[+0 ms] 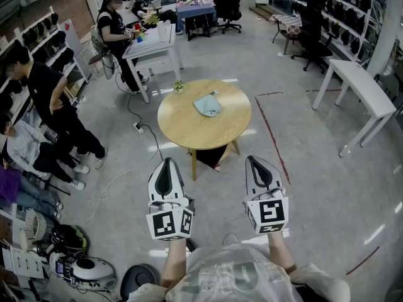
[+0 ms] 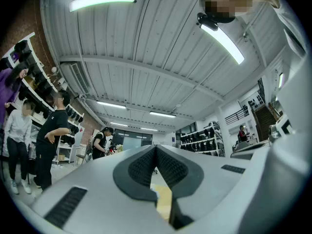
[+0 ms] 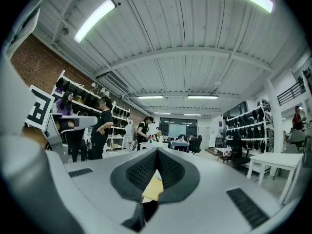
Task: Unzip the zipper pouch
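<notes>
**Entry: step in hand.** I judge this to be the approach, before any contact. The pouch (image 1: 208, 104), pale blue-green and slightly rumpled, lies on the round wooden table (image 1: 182, 134), on its far half and a little right of centre. A small potted plant (image 1: 179, 87) stands at the far left rim, near the pouch but not touching it. The zipper is too small for me to make out, so I cannot say which way it runs or whether it is already open.

**Entry: left gripper (image 1: 167, 162).** Held in front of me over the bare floor, short of the table and well apart from the pouch, tilted a little upward. Its own view shows the ribbed pads pressed together with nothing between them. Closed and empty.

**Entry: right gripper (image 1: 254, 160).** Beside the left one, held about level, also short of the table. Its view shows the pads meeting tip to tip, with only the tabletop visible beyond the gap lower down. Closed and empty.

**Entry: next move, as I judge it.** I need to carry both grippers forward and down to the table and part both sets of jaws. One should pin the pouch fabric near the zipper's end. The other should pinch the pull tab, once I can find it.
</notes>
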Motion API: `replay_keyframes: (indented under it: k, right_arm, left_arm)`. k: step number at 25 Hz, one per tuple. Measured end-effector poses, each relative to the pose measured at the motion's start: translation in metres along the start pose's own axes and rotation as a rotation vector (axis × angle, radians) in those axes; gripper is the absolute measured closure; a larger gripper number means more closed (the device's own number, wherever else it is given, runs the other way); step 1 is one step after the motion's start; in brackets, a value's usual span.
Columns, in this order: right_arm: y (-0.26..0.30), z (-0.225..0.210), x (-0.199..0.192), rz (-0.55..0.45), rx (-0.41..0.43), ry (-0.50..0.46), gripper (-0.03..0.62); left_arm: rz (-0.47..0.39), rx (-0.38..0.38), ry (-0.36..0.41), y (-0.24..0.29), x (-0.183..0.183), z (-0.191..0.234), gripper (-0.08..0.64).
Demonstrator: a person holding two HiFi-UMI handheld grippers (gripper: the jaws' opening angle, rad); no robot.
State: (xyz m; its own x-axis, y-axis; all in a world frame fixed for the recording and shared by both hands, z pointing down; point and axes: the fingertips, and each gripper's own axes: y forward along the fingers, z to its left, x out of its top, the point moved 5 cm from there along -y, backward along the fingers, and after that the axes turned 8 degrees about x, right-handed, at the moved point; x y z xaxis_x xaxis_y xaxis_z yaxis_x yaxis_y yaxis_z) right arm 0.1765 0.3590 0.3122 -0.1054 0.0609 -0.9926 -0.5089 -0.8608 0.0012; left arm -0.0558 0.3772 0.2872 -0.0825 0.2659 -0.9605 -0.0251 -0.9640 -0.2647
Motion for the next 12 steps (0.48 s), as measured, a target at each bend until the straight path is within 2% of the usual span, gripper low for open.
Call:
replay_keyframes:
  k: [12]
  right_arm:
    - [-0.004,-0.011,-0.018,0.014,0.019,0.095,0.565]
  left_arm:
    - [0.054,-0.015,0.002,0.001,-0.015,-0.011,0.532]
